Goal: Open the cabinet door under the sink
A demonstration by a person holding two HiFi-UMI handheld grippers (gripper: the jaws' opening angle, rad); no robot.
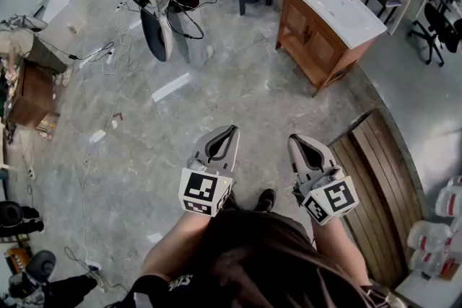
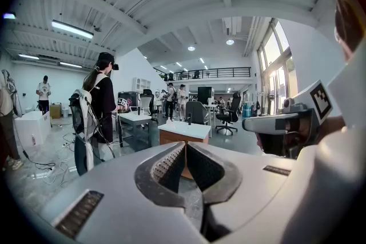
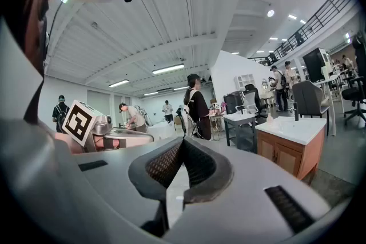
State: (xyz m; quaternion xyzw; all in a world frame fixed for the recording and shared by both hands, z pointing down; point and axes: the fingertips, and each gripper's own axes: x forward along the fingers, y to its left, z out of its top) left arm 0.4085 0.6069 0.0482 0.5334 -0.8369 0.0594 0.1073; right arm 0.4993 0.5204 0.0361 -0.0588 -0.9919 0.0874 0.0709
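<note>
From the head view, we judge the task hardly begun: the cabinet (image 1: 317, 40) under the white sink (image 1: 333, 2) stands well apart from us, across a stretch of grey stone floor (image 1: 238, 94), and its doors (image 1: 306, 34) look closed. The left tongs (image 1: 231, 130) and the right tongs (image 1: 294, 138) are held out side by side at waist height, both pressed together and pinching nothing. A slatted wooden platform (image 1: 375, 184) lies on the floor to our right, and cables (image 1: 108, 54) trail across it to our left.

In the left gripper view, the tongs meet at their tips with nothing between them. The cabinet shows small just beyond them, a person in black (image 2: 98, 111) stands near, and desks and chairs fill a big open hall.

In the right gripper view, the tongs are likewise shut on empty air, with the cabinet off to the right of them.

The next move, as we judge it, calls for walking up to the cabinet, getting low and spreading one pair of tongs to take the door's handle, which is too small for us to make out from here
</note>
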